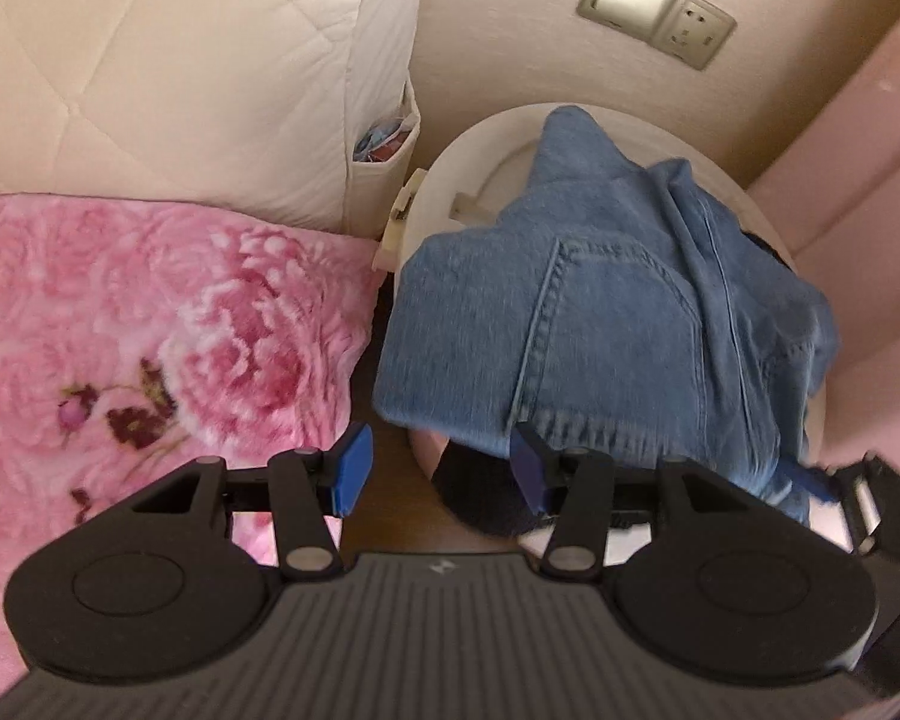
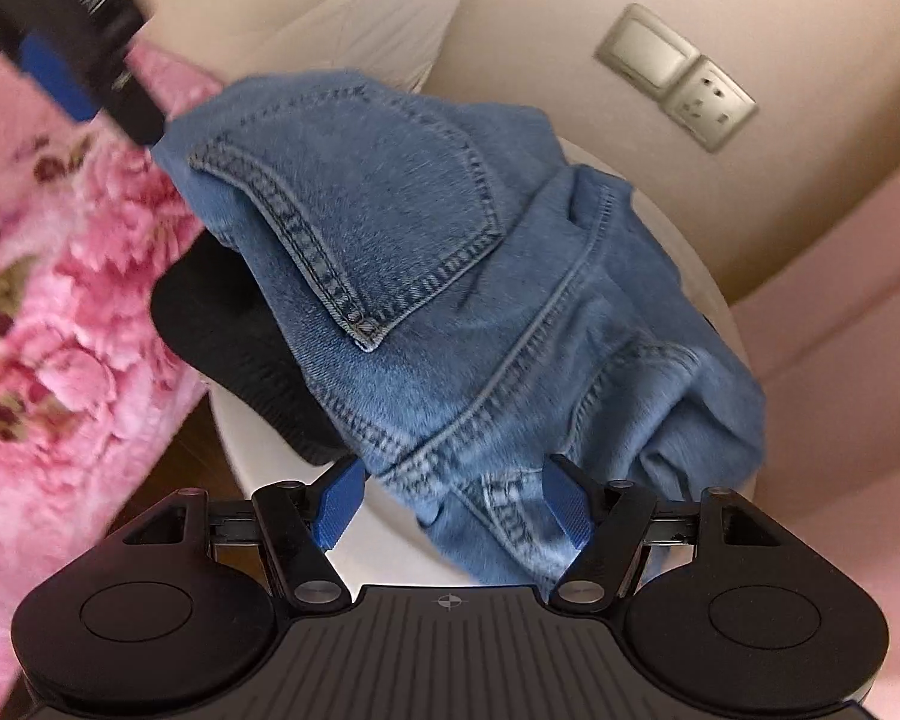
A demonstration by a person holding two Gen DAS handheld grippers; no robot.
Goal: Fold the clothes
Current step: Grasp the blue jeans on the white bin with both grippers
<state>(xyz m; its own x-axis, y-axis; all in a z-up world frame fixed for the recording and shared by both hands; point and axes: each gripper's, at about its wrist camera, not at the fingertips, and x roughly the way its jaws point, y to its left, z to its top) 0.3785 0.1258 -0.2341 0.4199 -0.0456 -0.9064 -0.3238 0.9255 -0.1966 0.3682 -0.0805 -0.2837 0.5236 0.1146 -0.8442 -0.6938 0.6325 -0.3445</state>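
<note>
The jeans [image 1: 606, 324] lie in a crumpled heap on a round white stool [image 1: 450, 180], bunched so that a back pocket faces up and the waistband hangs over the near edge. Under them, at the near left of the heap, a black garment [image 2: 234, 324] pokes out, also unfolded. Nothing here looks folded yet: no flat panel, no aligned legs, no stack. Judged from that, the task is at its very start, with picking up and spreading out the denim still ahead, and the dark piece after it.

The left gripper [image 1: 441, 474] hangs over the near left corner of the jeans with its blue fingers [image 1: 351, 468] set wide; the right-hand finger sits at the denim's hem, but nothing is clamped between them. The right gripper [image 2: 453, 504] points down at the near right part of the heap, fingers equally wide, with a fold of waistband lying between them and no pad visibly pressing on it. Neither holds anything.

To the left of the stool is a bed with a pink flowered blanket [image 1: 150, 324], and a cream quilted pillow [image 1: 168, 60] lies beyond it. On the far wall are a switch and socket [image 1: 657, 9]. The blanket looks like the likeliest flat place to lay the jeans out, since the stool is too small for folding.
</note>
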